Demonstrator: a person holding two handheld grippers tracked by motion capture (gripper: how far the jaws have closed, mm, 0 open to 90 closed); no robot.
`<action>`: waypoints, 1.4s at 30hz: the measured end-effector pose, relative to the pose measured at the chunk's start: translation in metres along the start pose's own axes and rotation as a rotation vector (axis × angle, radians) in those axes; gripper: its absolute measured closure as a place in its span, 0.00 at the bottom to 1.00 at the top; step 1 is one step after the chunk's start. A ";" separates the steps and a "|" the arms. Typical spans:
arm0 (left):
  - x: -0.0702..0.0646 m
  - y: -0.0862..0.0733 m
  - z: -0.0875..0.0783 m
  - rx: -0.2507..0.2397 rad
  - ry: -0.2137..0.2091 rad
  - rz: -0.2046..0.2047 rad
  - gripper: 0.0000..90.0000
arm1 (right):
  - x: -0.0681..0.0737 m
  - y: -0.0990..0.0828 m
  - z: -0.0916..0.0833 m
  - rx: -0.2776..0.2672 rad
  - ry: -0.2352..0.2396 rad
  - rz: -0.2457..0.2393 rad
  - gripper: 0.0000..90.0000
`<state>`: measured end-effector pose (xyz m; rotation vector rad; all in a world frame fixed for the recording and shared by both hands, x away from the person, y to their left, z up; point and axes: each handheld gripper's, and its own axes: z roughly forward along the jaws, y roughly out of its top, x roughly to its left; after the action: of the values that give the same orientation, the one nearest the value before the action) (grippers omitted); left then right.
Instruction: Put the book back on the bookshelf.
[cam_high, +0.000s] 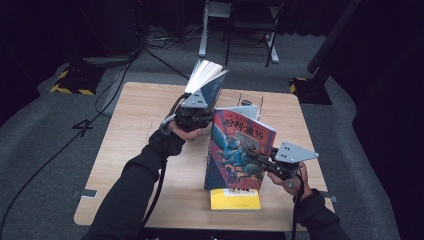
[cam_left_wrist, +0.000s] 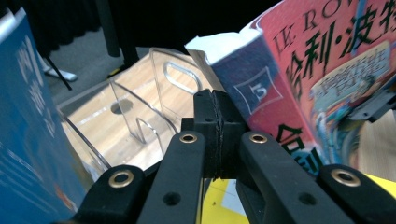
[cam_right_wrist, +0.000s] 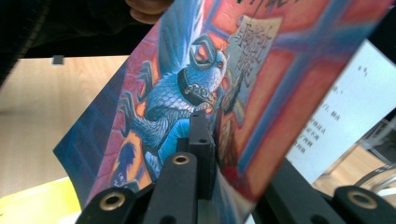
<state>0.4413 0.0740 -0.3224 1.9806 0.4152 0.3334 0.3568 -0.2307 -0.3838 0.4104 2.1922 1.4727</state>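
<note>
1. High view: left gripper is raised over the middle of the surface, beside a blue book that fans its white pages upward toward the far edge.
2. Left gripper view: its jaws are pressed together, pads meeting with nothing visible between them; the blue book's cover fills the left side, and I cannot tell whether it is gripped.
3. Right gripper pinches the front cover of the red book, which stands upright near the near edge, right of centre.
4. Right gripper view: the cover runs between the jaws, which are clamped on it.
5. Yellow book lies flat at the near edge, under the red book.
6. Clear acrylic rack stands behind both books, toward the far edge.
</note>
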 end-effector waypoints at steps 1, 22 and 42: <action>-0.001 0.002 -0.001 -0.002 0.003 0.009 1.00 | 0.000 0.001 0.001 0.000 -0.008 -0.005 0.94; -0.038 -0.007 -0.029 -0.116 0.011 0.022 0.89 | 0.022 -0.002 -0.017 -0.063 -0.013 -0.054 0.96; -0.057 -0.032 -0.050 -0.114 0.049 0.013 0.61 | 0.043 -0.003 -0.034 -0.074 0.026 -0.124 0.96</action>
<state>0.3645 0.1028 -0.3331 1.8674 0.4058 0.4054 0.3023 -0.2375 -0.3844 0.2279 2.1345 1.4940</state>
